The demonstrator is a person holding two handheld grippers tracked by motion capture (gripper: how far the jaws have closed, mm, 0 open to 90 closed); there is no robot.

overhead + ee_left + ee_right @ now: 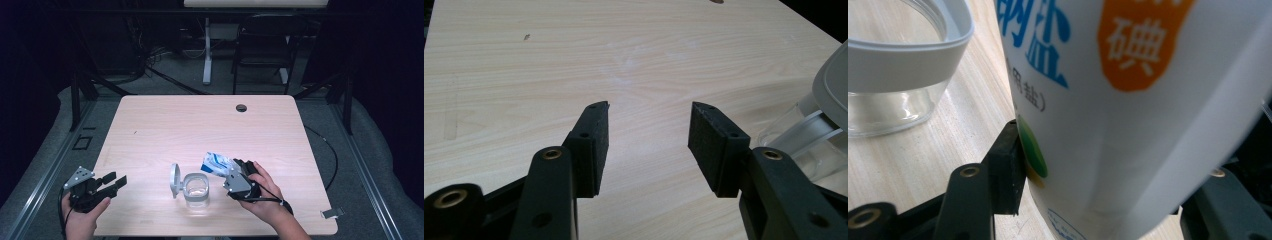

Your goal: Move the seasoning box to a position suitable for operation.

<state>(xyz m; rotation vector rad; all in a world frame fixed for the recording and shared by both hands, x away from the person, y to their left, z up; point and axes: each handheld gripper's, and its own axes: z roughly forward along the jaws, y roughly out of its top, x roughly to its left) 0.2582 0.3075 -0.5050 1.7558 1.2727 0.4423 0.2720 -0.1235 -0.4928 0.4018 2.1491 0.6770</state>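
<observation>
A white salt bag (216, 163) with blue and orange print is held between the jaws of my right gripper (231, 171), which is shut on it just right of the jar. In the right gripper view the bag (1128, 100) fills the space between the pads, pressed against the left pad (1009, 165). A clear jar (196, 189) with a grey rim stands near the table's front, its hinged lid (174, 180) swung open to the left. My left gripper (116, 182) rests at the table's front left corner, open with nothing between its jaws (649, 145).
The wooden table (200, 125) has a round cable hole (241, 107) near its far edge. A small metal clip (332, 213) lies at the front right corner. The jar's edge (819, 140) shows at the right of the left gripper view.
</observation>
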